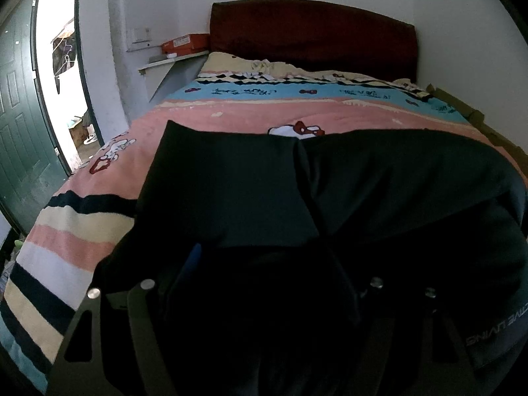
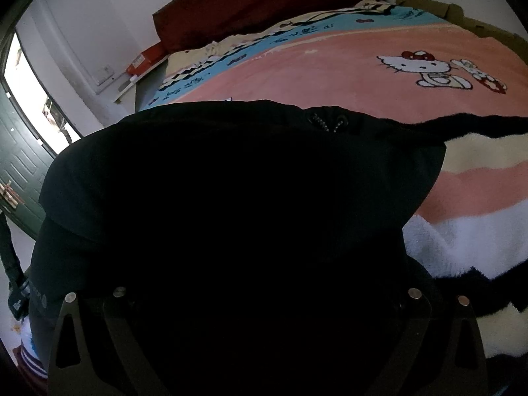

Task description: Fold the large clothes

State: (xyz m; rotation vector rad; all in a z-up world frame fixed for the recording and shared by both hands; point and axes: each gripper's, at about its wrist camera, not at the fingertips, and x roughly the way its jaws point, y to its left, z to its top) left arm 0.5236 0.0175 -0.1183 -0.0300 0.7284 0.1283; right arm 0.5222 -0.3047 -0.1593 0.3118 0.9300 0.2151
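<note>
Both grippers were buried in the black trousers (image 1: 231, 181), which lay across the near half of the bed over a pink cartoon blanket (image 1: 231, 115). Dark cloth hid the fingertips of the left gripper (image 1: 264, 297) and the right gripper (image 2: 264, 297), so whether either was pinching fabric could not be told. The fold would likely go best with both hands level and the edges kept aligned. An orange box (image 1: 184, 43) sat on the bedside shelf (image 1: 171, 61), contents unseen.

- Garment (image 1: 231, 191) lies on my blanket (image 1: 231, 115), lower centre of frame.
- Headboard (image 1: 313, 33) behind, top centre.
- Door (image 1: 19, 132) at left edge.
</note>
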